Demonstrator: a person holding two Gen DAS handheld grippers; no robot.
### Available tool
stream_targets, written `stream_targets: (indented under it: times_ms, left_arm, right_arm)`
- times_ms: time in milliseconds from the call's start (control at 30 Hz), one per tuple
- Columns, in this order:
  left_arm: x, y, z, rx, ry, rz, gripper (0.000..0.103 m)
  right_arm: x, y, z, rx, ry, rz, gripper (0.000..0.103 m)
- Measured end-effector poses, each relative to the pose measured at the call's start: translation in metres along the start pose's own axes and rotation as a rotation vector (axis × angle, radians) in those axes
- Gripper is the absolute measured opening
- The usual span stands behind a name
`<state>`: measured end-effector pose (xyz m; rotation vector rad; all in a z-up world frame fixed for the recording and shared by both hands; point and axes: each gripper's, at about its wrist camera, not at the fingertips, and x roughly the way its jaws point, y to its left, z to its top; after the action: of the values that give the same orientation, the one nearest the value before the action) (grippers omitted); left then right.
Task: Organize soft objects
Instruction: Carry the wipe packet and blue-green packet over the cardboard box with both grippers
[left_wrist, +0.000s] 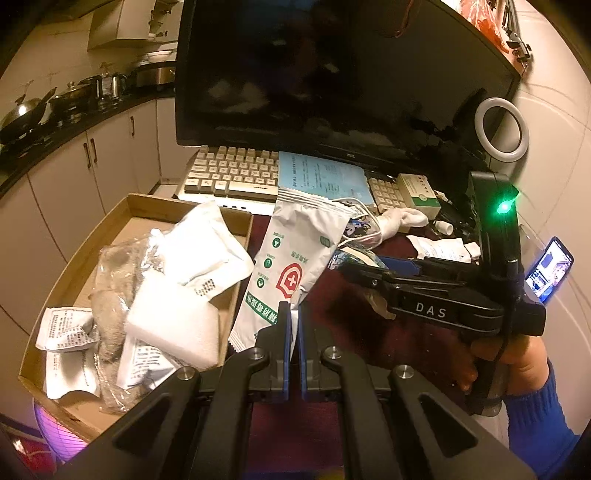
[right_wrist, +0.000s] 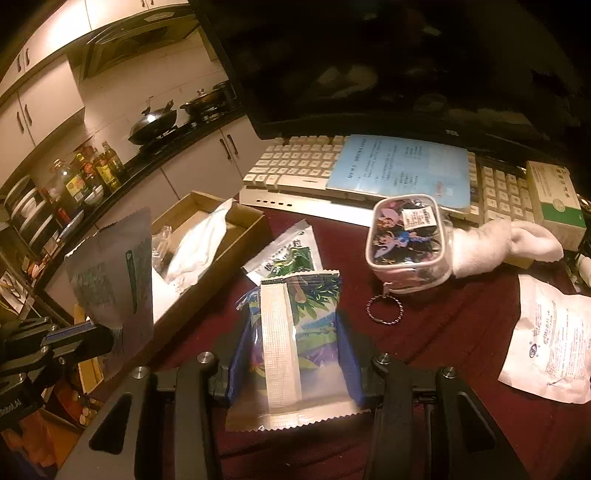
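Observation:
My left gripper (left_wrist: 294, 308) is shut on the lower edge of a long white pouch (left_wrist: 288, 254) printed with a red cross and green text, held up beside the cardboard box (left_wrist: 236, 291). In the right wrist view that pouch (right_wrist: 110, 280) hangs from the left gripper (right_wrist: 98, 336) at the left. My right gripper (right_wrist: 293, 326) is shut on a colourful leaf-print packet (right_wrist: 295, 332) with a white centre strip, held above the dark red table (right_wrist: 443, 332). The box (right_wrist: 243, 229) holds white packets, a foam block (left_wrist: 173, 325) and a grey furry item.
A green-print packet (right_wrist: 284, 254), a clear cartoon pouch (right_wrist: 406, 236) with a key ring, a white sock (right_wrist: 506, 243) and a white paper packet (right_wrist: 550, 339) lie on the table. Behind them are a keyboard (right_wrist: 295, 162), blue sheet, medicine box (right_wrist: 554, 199) and monitor (left_wrist: 332, 74). A phone (left_wrist: 550, 269) stands right.

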<state>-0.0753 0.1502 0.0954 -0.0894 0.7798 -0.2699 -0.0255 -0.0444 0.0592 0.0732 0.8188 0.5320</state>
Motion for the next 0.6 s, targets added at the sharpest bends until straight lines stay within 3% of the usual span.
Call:
stream_targets:
  times_ms: [600]
  left_arm:
    - [-0.013,0.040,-0.001,-0.052,-0.011,0.066,0.003]
  right_arm:
    - [0.013,0.022,0.009,-0.039,0.013,0.025,0.047]
